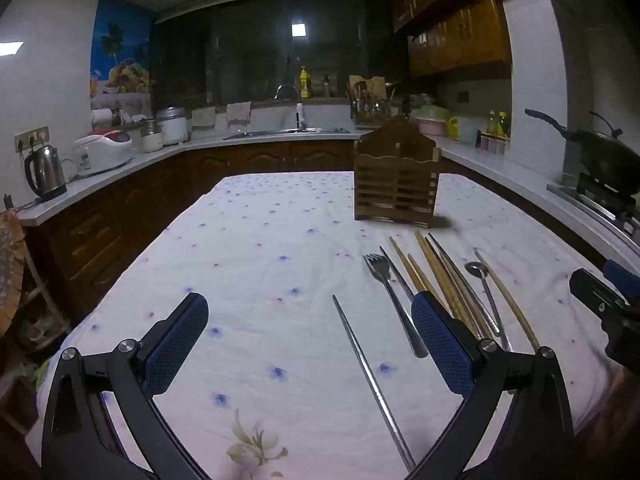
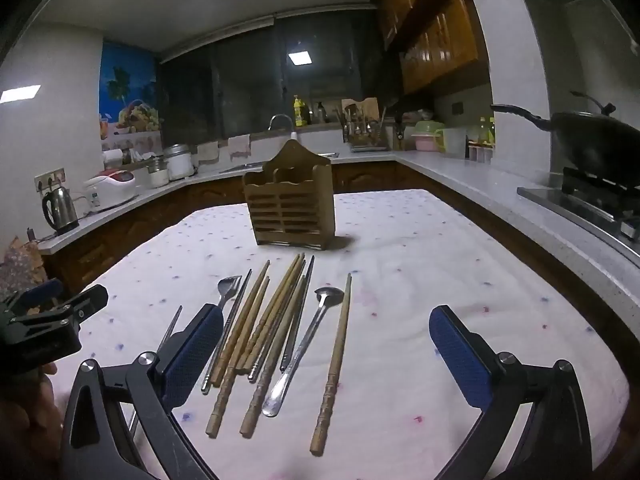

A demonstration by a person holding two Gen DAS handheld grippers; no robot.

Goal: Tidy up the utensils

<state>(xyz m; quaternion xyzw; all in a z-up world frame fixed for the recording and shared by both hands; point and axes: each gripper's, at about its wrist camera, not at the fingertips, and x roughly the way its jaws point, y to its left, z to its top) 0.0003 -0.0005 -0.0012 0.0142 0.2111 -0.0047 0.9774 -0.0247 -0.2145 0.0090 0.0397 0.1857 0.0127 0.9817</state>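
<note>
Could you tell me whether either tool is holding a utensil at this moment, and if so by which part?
Nothing is held. The left tool and right tool both stand open above the tablecloth, their pads bare.

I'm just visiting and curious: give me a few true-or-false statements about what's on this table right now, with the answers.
1. The wooden holder already has utensils in it. False: its compartments look empty.
2. The fork lies flat on the tablecloth. True.
3. The right gripper is clamped on a chopstick. False: its jaws are wide open, holding nothing.
4. The spoon lies between wooden chopsticks. True.
5. The left gripper is open. True.
</note>
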